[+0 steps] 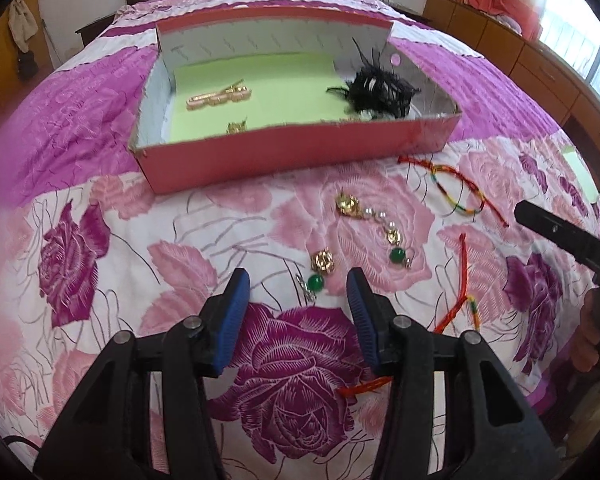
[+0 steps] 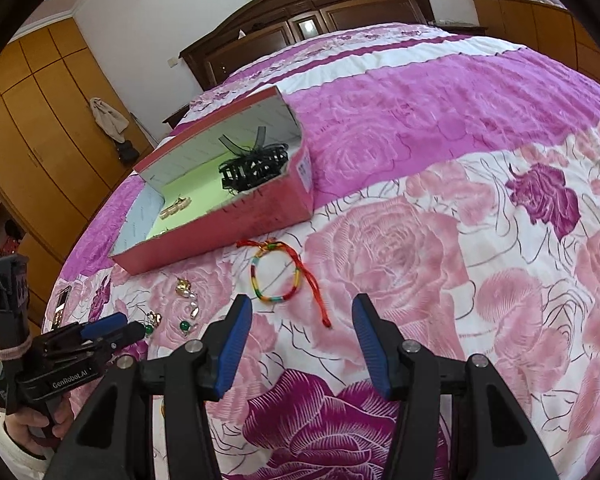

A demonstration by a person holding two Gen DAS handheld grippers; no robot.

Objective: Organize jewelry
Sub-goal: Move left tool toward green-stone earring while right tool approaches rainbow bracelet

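**Both tongs gaping over loose jewelry, box ahead**

Left gripper (image 1: 298,280): jaws apart, nothing between the blue pads; just ahead of its tips lies the near green-bead earring (image 1: 318,272), gold flower on top, bead below, its long axis running roughly away from the tongs and slightly toward the left finger; a short forward-and-down reach would likely straddle it; the pearl earring (image 1: 370,220) lies further out and to the right, stretched diagonally; a red cord (image 1: 462,280) trails beside the right finger, a loose end passing under it.

Right gripper (image 2: 300,316): jaws likewise released, empty; the rainbow bracelet (image 2: 276,276) lies directly ahead, a near-round loop flat on the bedspread (image 2: 420,240), its red tail (image 2: 314,292) running back toward the gap between the fingers; judged the nearer target for this hand.

Red box (image 1: 284,156): beyond all loose pieces, open top, green lining; already holding a pink bracelet (image 1: 218,98) at left and a black feathered piece (image 1: 376,88) at right; each hand seems nearest its own piece, earrings left, bracelet right.
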